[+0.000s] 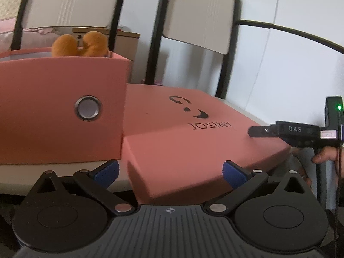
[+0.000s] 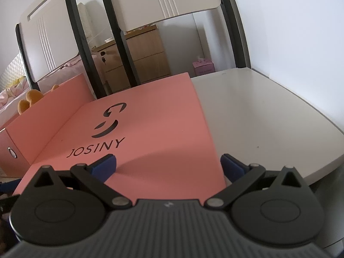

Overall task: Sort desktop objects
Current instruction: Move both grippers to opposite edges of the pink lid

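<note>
A pink box lid marked JOSINY (image 1: 182,133) lies flat on the white desk, next to the open pink box (image 1: 53,111) with a metal eyelet. An orange plush toy (image 1: 81,44) sticks out of the box. My left gripper (image 1: 171,172) is open, its blue pads on either side of the lid's near corner. My right gripper (image 2: 167,165) is open over the lid's (image 2: 139,133) near right edge; in the left wrist view its body (image 1: 301,133) shows at the right. The box (image 2: 43,120) and the toy (image 2: 30,101) show at the left of the right wrist view.
The white desk (image 2: 268,118) stretches right of the lid to a rounded edge. Two chair backs (image 1: 197,15) stand behind the desk. A wooden drawer cabinet (image 2: 142,58) and a pink tissue box (image 2: 203,66) stand further back by the wall.
</note>
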The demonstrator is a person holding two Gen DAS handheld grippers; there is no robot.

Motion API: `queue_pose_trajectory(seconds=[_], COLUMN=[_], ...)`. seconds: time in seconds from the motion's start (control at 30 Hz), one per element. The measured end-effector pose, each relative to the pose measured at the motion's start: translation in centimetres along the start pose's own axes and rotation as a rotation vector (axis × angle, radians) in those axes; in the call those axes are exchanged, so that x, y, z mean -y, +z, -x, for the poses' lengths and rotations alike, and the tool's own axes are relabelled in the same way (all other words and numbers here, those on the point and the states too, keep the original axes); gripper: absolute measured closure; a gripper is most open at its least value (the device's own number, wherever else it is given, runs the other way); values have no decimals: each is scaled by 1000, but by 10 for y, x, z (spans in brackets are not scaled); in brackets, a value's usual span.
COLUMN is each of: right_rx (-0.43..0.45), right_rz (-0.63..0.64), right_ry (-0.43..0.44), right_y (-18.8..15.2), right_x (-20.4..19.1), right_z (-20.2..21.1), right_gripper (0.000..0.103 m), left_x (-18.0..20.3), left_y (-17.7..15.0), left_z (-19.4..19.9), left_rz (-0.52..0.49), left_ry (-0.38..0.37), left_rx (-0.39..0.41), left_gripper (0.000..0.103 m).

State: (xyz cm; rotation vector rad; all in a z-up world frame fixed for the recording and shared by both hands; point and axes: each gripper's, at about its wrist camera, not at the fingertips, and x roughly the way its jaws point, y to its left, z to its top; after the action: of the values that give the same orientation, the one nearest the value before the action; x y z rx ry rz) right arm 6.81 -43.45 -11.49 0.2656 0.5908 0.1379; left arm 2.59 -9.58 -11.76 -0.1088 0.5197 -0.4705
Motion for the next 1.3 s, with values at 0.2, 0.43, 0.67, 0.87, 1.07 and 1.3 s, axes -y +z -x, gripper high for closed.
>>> queue_pose_trajectory(seconds=[0.2,0.43,0.67,0.87,1.07,1.3], right_rx=[-1,-3,18,27,29,27], right_rz=[10,27,27,25,43,21], right_ry=[2,22,30,38,22,20], right_y=[0,-1,-1,-1,-3,-1], right_x=[0,1,2,3,-2,-1], right_z=[1,8,18,16,12,10], right_gripper=[0,0,0,0,0,0], left_x=[10,6,2,8,5,2], left_y=[-3,-1,0,0,-1,-2], left_z=[0,6,8,-1,-4,-7], left_rz=[-60,-37,-26,-54,-37,-6], left_ry=[7,29,67,52,18,-3], left_rx=[2,19,46,39,26,5], left_gripper=[0,0,0,0,0,0])
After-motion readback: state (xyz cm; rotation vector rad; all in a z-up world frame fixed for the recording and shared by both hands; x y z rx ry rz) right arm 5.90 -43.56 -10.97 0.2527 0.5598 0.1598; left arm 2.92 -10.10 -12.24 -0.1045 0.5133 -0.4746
